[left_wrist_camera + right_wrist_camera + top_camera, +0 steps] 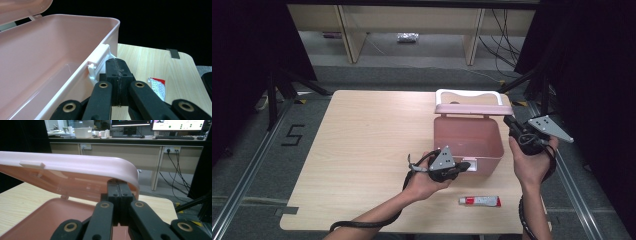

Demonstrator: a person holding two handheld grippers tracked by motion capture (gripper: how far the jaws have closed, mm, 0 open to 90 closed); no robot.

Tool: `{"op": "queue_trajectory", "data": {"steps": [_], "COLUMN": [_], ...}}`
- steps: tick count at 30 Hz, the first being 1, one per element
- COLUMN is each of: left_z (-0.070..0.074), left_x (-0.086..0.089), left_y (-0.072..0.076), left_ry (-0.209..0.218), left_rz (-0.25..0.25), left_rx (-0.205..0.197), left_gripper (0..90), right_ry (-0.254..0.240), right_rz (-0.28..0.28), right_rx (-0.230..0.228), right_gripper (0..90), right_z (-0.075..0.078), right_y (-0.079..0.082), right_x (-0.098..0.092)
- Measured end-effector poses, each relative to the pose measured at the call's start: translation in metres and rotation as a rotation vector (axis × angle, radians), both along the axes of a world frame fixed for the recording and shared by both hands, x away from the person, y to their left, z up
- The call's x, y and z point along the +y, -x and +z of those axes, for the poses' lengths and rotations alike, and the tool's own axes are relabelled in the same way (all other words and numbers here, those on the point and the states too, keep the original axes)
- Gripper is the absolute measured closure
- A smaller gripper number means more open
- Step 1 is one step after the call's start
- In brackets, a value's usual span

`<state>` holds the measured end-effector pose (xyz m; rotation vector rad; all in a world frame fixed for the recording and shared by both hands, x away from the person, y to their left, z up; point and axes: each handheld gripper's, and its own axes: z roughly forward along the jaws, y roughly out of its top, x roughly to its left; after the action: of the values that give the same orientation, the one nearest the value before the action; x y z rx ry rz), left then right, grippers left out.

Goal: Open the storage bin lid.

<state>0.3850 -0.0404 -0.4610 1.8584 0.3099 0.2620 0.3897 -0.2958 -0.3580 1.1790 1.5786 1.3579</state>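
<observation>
On the table, pink box [468, 140] stands upright, lid [472, 108] raised.

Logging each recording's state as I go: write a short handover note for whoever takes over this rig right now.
Left gripper: shut, holding nothing, tips at the white front latch of the open pink plastic box.
Right gripper: shut, tips under the raised pink lid, propping it.
Red-and-white tube: on the wooden table, in front of the box.
Done: lid open.
Left, probably: tube into the box, lid closed.
</observation>
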Motion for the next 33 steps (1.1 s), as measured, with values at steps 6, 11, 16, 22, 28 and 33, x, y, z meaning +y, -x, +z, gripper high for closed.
{"op": "queue_trajectory", "data": {"steps": [6,11,16,22,28,33], "left_z": [0.000,0.000,0.000,0.000,-0.001,-0.001], "left_x": [-0.001,-0.001,-0.001,-0.001,-0.001,-0.001], "left_y": [0.000,0.000,0.000,0.000,0.000,0.000], "left_ry": [0.003,0.003,0.003,0.004,0.005,0.006], "left_rz": [0.001,0.001,0.001,0.001,0.001,0.002], "left_rx": [0.000,0.000,0.001,-0.001,0.000,0.001], "left_gripper": [89.4,89.4,89.4,89.4,89.4,89.4], "right_ry": [0.004,0.005,-0.002,0.006,0.014,0.002], "right_rz": [0.002,0.002,-0.003,-0.008,-0.016,-0.016], "right_rx": [0.003,-0.005,-0.005,-0.013,-0.018,-0.010], "right_gripper": [90.0,90.0,90.0,90.0,90.0,90.0], "right_z": [0.000,0.000,0.000,0.002,0.002,0.002], "right_y": [-0.003,-0.006,-0.008,-0.011,-0.016,-0.018], "right_x": [0.001,0.002,0.003,0.004,0.005,0.007]}}
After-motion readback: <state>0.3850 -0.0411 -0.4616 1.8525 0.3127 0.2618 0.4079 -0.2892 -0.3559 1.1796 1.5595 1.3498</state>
